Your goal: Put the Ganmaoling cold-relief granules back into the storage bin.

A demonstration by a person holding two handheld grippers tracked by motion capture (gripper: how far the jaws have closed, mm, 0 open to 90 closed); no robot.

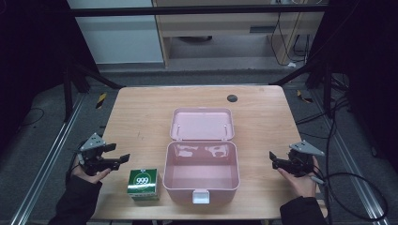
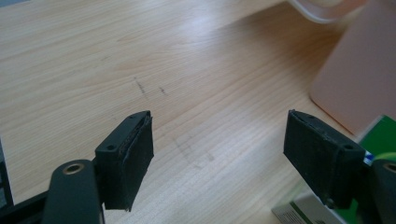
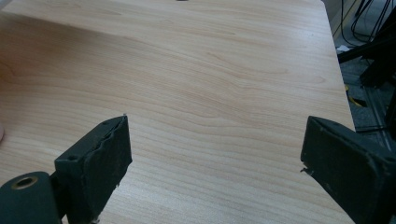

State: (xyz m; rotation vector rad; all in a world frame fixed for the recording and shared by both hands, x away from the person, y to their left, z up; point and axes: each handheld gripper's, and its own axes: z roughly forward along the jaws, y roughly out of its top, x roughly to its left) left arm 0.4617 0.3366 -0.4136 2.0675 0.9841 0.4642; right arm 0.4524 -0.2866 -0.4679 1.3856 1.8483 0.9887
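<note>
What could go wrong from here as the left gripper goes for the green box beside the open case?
1. The green box sits close to the pink case; the left gripper, jaws open and empty, may knock the case wall.
2. The box lies near the table front edge, so a nudge might push it off.
3. The raised lid could be bumped during placement.

A wooden table [image 1: 141, 108] is sitting amid grey flooring. A dark round spot [image 1: 232, 98], possibly a cable hole, is lying near its far edge. Black cables [image 1: 347, 183] are trailing on the right.
</note>
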